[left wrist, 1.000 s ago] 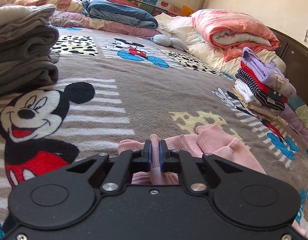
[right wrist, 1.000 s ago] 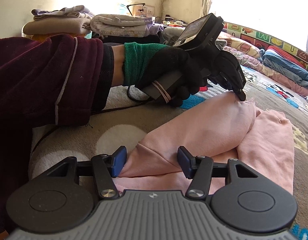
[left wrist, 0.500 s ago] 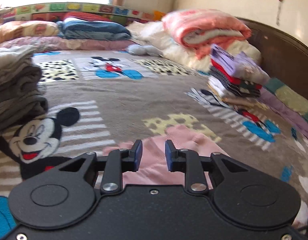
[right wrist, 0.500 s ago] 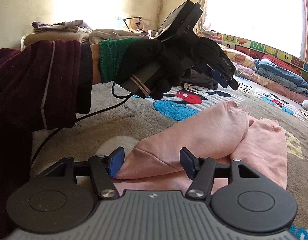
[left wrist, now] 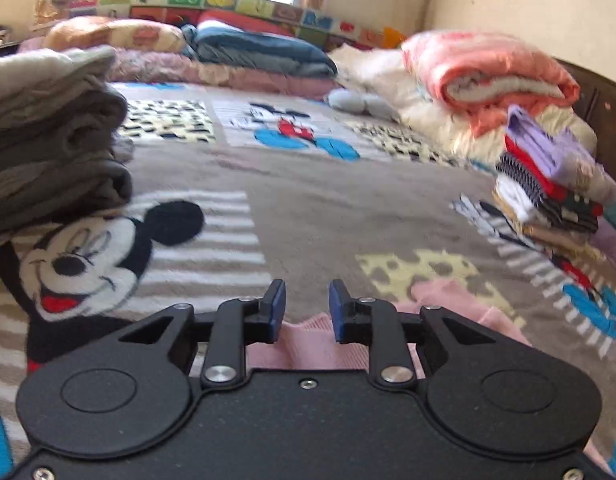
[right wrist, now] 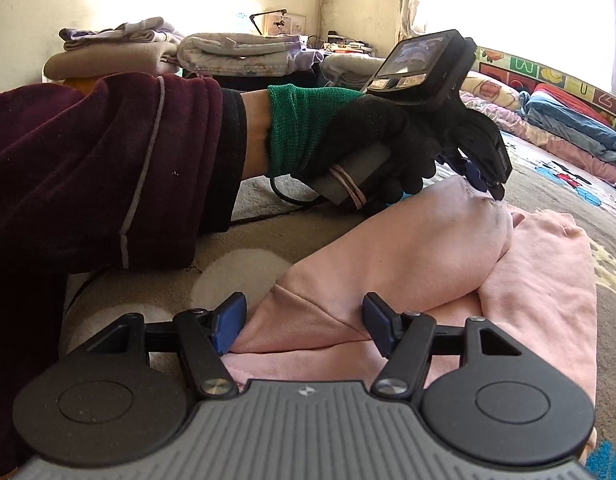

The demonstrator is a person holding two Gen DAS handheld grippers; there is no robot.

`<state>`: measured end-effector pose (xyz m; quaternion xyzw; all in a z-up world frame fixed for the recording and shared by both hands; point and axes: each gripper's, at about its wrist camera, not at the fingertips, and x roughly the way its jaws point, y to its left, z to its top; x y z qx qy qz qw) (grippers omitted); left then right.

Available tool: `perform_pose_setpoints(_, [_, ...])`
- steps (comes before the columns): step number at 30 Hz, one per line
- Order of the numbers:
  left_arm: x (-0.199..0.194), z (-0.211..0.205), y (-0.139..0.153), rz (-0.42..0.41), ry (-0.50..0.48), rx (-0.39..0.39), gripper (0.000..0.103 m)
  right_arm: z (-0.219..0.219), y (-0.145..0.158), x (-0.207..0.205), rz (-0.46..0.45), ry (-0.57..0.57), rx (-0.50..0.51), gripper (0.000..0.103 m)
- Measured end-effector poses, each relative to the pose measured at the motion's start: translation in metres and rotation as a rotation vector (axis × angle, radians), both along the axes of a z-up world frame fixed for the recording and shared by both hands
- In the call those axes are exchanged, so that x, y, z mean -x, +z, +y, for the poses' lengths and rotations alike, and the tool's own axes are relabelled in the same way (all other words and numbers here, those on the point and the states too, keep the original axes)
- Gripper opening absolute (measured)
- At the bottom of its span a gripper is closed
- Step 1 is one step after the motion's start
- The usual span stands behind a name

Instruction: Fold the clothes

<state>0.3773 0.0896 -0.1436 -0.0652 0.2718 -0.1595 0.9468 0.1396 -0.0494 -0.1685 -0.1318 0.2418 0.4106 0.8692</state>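
Note:
A pink garment (right wrist: 428,248) lies partly folded on the Mickey Mouse blanket (left wrist: 308,200), one flap doubled over the rest. My right gripper (right wrist: 303,316) sits low at its near edge. Its jaws are opening, with the folded corner lying loose between the blue pads. In the right wrist view a gloved hand holds my left gripper (right wrist: 490,188), tips down at the flap's raised far end. In the left wrist view that left gripper (left wrist: 307,300) stands open by a narrow gap, with the pink garment (left wrist: 308,344) just under it and nothing pinched.
A stack of grey folded clothes (left wrist: 47,152) rises at the left and a colourful folded stack (left wrist: 548,184) at the right. A rolled coral blanket (left wrist: 488,76) and blue bedding (left wrist: 259,52) lie at the headboard. The person's maroon sleeve (right wrist: 87,168) crosses the left.
My left gripper let go of the pink cloth, its jaws parted, and it lifted then dipped back toward the flap's end. The right jaws spread slightly wider around the corner.

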Motion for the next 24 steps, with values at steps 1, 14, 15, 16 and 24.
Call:
perform_pose_setpoints(1, [0.009, 0.001, 0.008, -0.016, 0.012, -0.029, 0.020, 0.001, 0.000, 0.001, -0.004, -0.001, -0.001, 0.065])
perform_pose_setpoints(14, [0.157, 0.000, 0.019, -0.042, 0.131, -0.067, 0.043, -0.044, 0.038, 0.045, -0.138, -0.051, -0.114, 0.065])
perform_pose_setpoints(15, [0.168, -0.003, 0.020, -0.052, 0.126, -0.091, 0.043, -0.054, 0.041, 0.050, -0.153, -0.066, -0.110, 0.065])
perform_pose_setpoints(16, [0.179, -0.006, 0.020, -0.062, 0.122, -0.115, 0.043, -0.062, 0.044, 0.052, -0.173, -0.087, -0.099, 0.065])
perform_pose_setpoints(24, [0.269, -0.019, 0.024, -0.182, 0.057, -0.308, 0.043, -0.116, 0.040, 0.076, -0.292, -0.209, 0.053, 0.063])
